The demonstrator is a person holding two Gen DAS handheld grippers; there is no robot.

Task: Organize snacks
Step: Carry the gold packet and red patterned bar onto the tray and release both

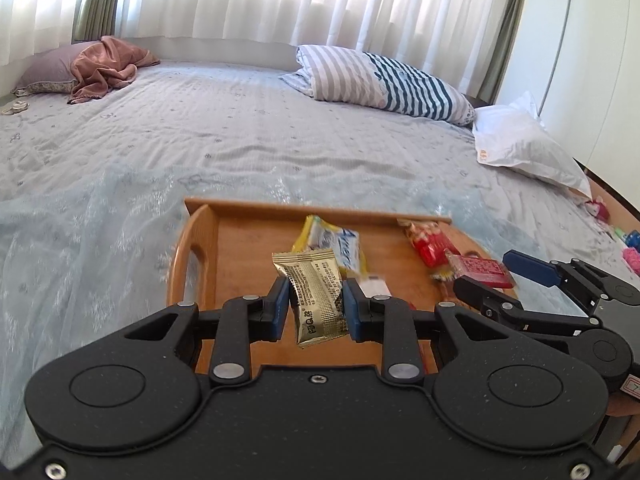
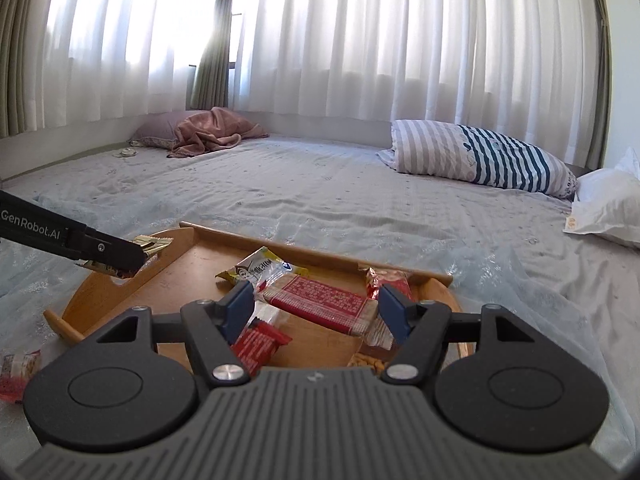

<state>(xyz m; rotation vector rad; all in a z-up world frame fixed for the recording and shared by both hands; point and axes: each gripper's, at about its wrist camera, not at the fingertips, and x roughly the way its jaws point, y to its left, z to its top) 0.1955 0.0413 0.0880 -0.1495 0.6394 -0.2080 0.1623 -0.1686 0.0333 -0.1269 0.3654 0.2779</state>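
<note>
A wooden tray lies on the bed with several snack packets in it. My left gripper is shut on a gold snack packet, held upright over the tray's near left part. In the right wrist view the left gripper reaches in from the left above the tray's handle, the gold snack packet sticking out of it. My right gripper is shut on a long red snack packet, held crosswise over the tray's right side.
Inside the tray lie a yellow packet, red packets and a peanut packet. Another red packet lies on the bedspread left of the tray. Striped pillow, white bag and toys sit to the right.
</note>
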